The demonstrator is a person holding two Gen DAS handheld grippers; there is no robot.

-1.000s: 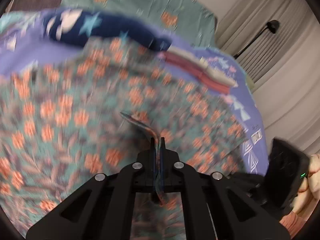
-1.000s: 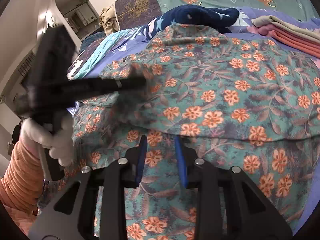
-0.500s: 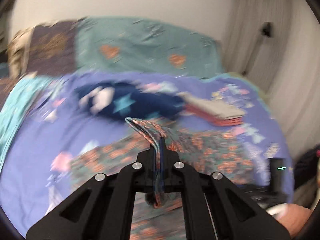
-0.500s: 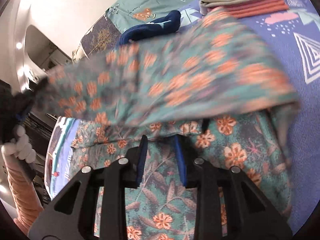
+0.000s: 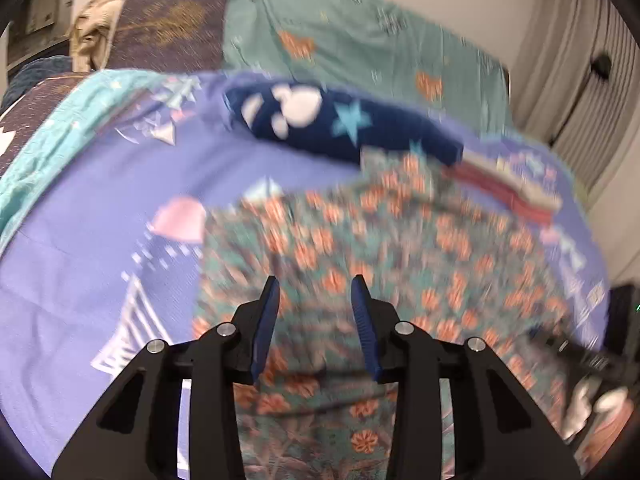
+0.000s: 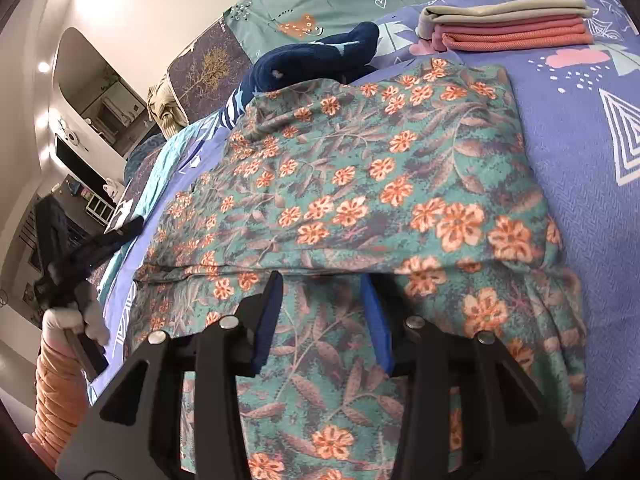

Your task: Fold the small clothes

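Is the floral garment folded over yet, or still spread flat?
Folded over: the floral garment has an upper layer whose edge lies across the lower layer just ahead of the right gripper.

Both wrist cameras look steeply down, close over the same floral garment (image 5: pixel 400 248) (image 6: pixel 380 184).

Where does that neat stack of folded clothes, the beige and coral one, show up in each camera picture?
Left wrist view: stack of folded clothes, blurred, right of middle, upper half.
Right wrist view: stack of folded clothes, sharp, at top right.
Shared landmark: the navy star-print cloth, lying just left of the stack.
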